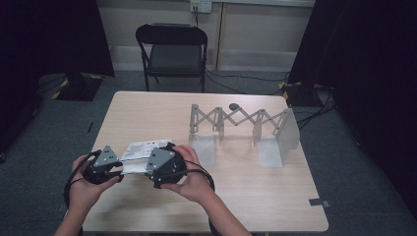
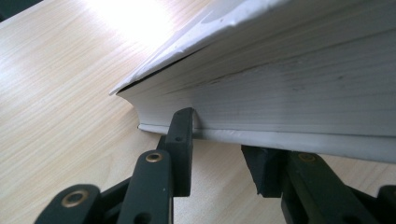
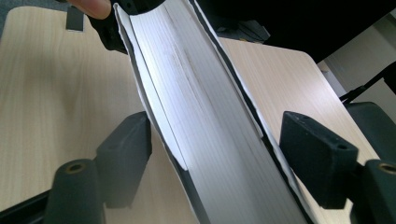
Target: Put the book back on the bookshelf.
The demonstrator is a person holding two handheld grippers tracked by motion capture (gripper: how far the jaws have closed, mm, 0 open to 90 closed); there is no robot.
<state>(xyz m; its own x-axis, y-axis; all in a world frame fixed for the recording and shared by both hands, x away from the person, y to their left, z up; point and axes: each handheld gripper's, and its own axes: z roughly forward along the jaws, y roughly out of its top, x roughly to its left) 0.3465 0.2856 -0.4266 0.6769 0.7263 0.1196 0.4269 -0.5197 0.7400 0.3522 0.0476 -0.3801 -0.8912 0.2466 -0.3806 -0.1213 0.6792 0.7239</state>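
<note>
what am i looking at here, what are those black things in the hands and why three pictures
A person sits at a wooden table and holds a hand-held gripper in each hand: the left gripper and the right gripper. Each has two black jaws.

The high view looks down from above. The other two pictures come from cameras riding on the grippers, looking along their jaws.

Between the grippers is a thick white book. In the right gripper view the jaws stand open on either side of its page edge. In the left gripper view the jaws sit at the book's lower edge; whether they pinch it is unclear.

Farther back stands a folding grey rack, and behind the table a black chair.
</note>
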